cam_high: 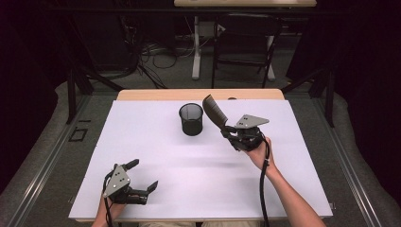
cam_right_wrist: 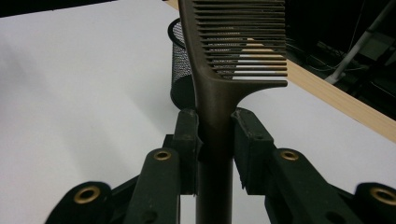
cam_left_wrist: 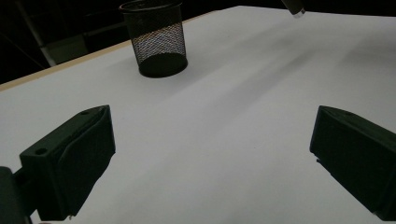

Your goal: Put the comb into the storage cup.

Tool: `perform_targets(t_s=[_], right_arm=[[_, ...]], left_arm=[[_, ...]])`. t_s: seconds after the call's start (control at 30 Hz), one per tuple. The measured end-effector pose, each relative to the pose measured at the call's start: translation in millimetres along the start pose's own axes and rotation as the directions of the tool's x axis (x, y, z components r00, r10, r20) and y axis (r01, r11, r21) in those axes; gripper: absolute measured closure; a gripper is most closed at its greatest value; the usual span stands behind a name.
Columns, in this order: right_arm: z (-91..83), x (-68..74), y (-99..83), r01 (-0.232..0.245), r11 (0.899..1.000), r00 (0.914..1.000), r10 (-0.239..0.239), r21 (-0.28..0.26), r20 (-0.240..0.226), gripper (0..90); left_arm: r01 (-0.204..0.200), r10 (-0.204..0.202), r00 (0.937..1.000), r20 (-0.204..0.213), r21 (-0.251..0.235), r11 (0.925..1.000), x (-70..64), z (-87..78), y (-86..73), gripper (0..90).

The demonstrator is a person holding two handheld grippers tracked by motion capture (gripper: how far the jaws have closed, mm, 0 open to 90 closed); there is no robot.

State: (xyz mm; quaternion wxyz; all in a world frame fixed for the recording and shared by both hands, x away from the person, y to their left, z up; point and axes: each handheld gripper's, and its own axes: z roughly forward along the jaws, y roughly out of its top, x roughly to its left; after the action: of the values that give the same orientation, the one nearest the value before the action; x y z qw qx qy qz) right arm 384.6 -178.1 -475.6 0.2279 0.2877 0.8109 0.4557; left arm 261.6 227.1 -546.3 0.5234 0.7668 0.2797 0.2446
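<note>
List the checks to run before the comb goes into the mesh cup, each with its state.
1. Right gripper shut on the comb handle: ok.
2. Mesh cup upright, mouth open: ok.
3. Comb off the table, near the cup: ok.
4. Comb over the cup's mouth: not ok, it is beside it.
5. Left gripper open, away from the cup: ok.
6. Cup empty inside: cannot tell.

We see our left gripper (cam_left_wrist: 212, 158) with jaws wide apart, nothing between them, low over the white table (cam_left_wrist: 261, 93). Mesh cup (cam_left_wrist: 156, 39) stands upright ahead-left, well apart. A dark tip (cam_left_wrist: 294, 7) pokes in at the top edge.
</note>
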Motion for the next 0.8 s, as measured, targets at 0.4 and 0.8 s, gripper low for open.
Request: perform_targets(t_s=[0.4,0.8], right_arm=[[5.1,0.7,8.1,-0.001,0.999,0.9999,0.002,-0.033,0.016,72.5],[8.1,-3.1,15.5,-0.030,0.997,0.9991,0.032,-0.071,0.027,72.6]], left_arm=[[0.001,-0.001,1.0000,-0.002,-0.003,1.0000,-0.3,-1.0,0.1,0.0],[0.003,-0.003,1.0000,0.000,-0.004,1.0000,-0.7,-0.8,0.2,0.0]])
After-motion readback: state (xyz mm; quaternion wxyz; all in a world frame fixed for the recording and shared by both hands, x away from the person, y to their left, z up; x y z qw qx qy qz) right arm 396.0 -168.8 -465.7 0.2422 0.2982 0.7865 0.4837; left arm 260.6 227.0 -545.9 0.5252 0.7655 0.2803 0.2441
